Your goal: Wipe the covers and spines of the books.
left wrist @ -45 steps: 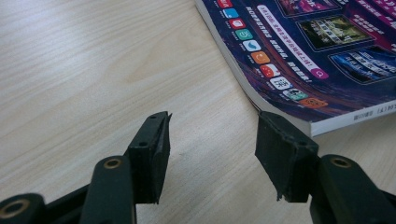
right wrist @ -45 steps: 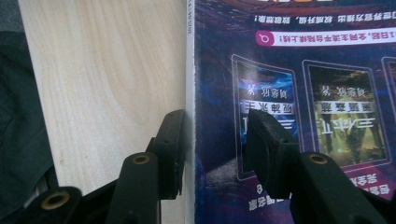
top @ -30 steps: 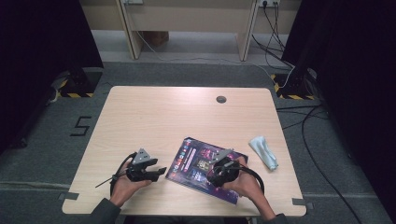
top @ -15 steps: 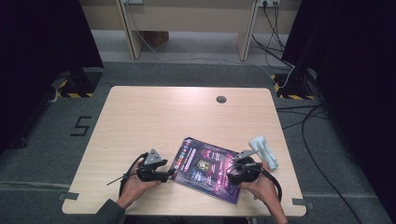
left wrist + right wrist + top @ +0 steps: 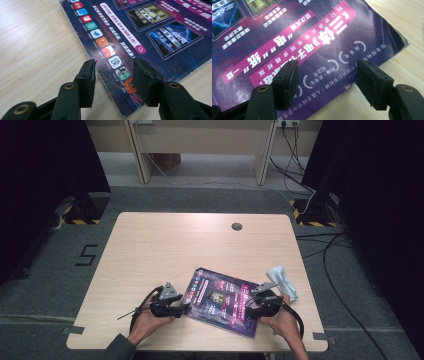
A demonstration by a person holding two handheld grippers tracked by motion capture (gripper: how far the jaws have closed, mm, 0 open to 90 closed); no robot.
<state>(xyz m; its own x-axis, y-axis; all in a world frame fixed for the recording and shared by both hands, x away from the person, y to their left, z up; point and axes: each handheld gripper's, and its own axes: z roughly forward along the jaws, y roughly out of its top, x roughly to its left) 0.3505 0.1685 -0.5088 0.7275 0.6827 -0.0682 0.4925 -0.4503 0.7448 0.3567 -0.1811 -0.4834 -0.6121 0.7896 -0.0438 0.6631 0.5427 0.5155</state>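
A purple magazine (image 5: 222, 301) with white and pink print lies flat near the table's front edge. My left gripper (image 5: 186, 308) stands open at its left edge, one jaw over the wood and the other over the row of app icons on the magazine (image 5: 140, 32). My right gripper (image 5: 247, 303) is open over the right part of the cover, and in the right gripper view its jaws hang just above the magazine (image 5: 294, 37) near its corner. Nothing is between either pair of jaws.
A crumpled pale blue cloth (image 5: 282, 281) lies right of the magazine, close to my right hand. The wooden table (image 5: 165, 250) has a round cable hole (image 5: 237, 226) at the back. Cables trail on the floor to the right.
Both hands have drawn in toward the magazine: the left gripper slid right to its left edge, and the right gripper came back left from beside the cloth onto the cover.
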